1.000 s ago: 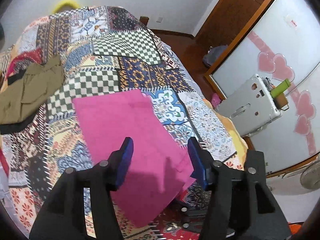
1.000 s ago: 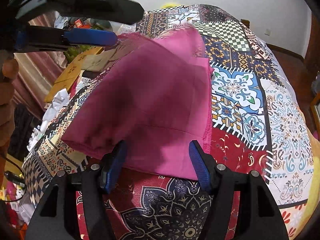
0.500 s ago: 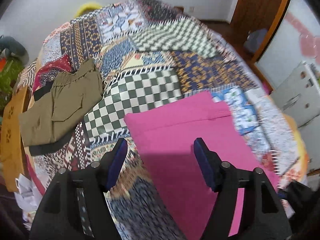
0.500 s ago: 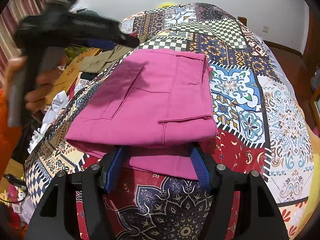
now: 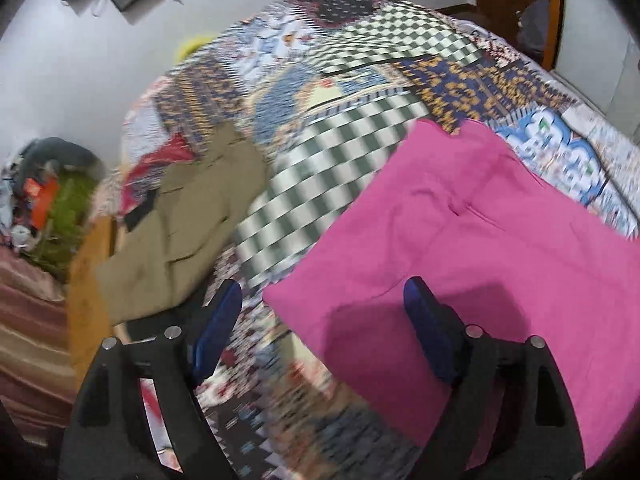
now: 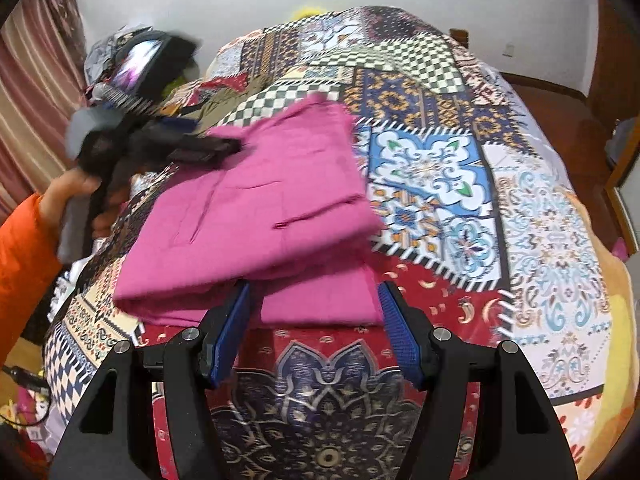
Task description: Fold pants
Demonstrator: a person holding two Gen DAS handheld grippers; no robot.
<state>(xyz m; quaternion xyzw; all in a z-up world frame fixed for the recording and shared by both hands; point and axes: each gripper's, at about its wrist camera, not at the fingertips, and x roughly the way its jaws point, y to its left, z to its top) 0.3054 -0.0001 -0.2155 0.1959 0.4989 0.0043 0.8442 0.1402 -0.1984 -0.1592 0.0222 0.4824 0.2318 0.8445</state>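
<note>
The pink pants [image 6: 256, 216] lie folded in layers on the patchwork bed cover [image 6: 440, 168]. In the left wrist view the pink pants [image 5: 480, 248] fill the right half. My left gripper [image 5: 320, 328] is open and empty over their near left edge; it also shows in the right wrist view [image 6: 192, 148], blurred, at the pants' far left corner. My right gripper [image 6: 314, 332] is open and empty just before the pants' near edge.
Folded olive pants [image 5: 188, 220] lie on the bed cover [image 5: 320, 168] to the left of the pink ones. A wooden bed edge [image 5: 86, 288] and clutter [image 5: 44, 200] lie at the left. A wooden door [image 5: 516, 4] stands at the far right.
The top layer of the pink pants has been laid down flat. My left gripper has swung left and low toward the pants' left edge. My right gripper has barely moved.
</note>
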